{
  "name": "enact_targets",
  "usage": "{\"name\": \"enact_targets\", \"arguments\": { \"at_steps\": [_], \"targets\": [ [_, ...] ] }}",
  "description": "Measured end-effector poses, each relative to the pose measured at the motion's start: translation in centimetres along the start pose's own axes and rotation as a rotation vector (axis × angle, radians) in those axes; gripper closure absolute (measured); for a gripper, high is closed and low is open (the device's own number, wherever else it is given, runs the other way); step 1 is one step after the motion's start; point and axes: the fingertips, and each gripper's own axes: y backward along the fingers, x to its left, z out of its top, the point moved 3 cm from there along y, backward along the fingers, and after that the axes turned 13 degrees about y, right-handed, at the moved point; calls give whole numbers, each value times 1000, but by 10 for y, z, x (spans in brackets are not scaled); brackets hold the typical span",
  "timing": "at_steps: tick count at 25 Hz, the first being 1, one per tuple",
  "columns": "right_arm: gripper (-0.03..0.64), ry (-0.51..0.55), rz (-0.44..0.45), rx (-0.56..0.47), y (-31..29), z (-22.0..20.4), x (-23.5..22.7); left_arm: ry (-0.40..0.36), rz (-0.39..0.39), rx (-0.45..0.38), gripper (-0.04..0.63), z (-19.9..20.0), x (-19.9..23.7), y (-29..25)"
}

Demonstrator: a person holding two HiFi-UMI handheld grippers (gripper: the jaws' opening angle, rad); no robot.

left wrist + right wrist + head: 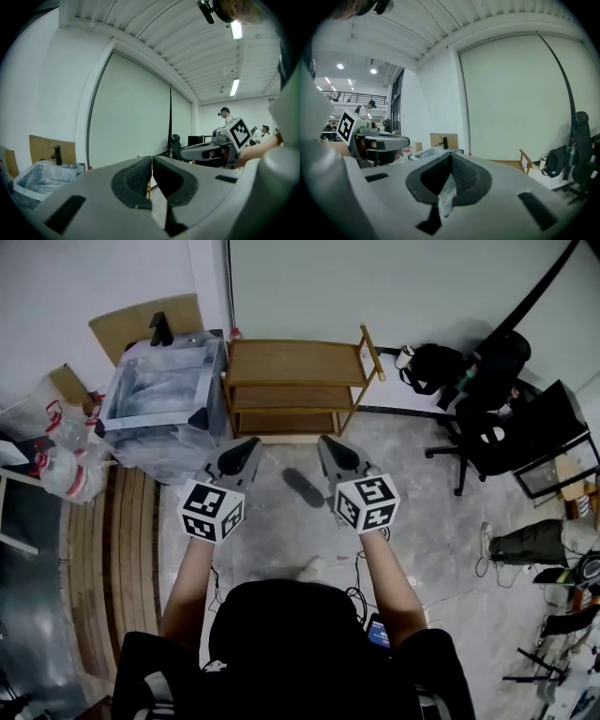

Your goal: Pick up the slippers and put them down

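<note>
One dark slipper lies on the concrete floor in front of the low wooden shelf. In the head view it shows between my two grippers and well below them. My left gripper is held up in the air, its jaws shut with nothing between them. My right gripper is beside it at the same height, also shut and empty. Both point nearly level toward the shelf and the wall. Neither gripper view shows the slipper. No second slipper is in sight.
A plastic-wrapped box stands left of the shelf, with cardboard behind it and bags further left. Wooden planks lie along the left. A black backpack and an office chair are at the right.
</note>
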Motion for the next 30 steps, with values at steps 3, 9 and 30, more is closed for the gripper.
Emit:
{"name": "enact_targets", "arguments": {
  "at_steps": [3, 9, 30],
  "targets": [
    [618, -3, -19, -5, 5, 1, 4, -6, -18, -1, 589, 0, -2, 4],
    [618, 1, -40, 1, 11, 2, 8, -4, -39, -8, 589, 3, -5, 6],
    [618, 13, -42, 8, 13, 3, 9, 23, -66, -4, 589, -2, -13, 2]
  ]
}}
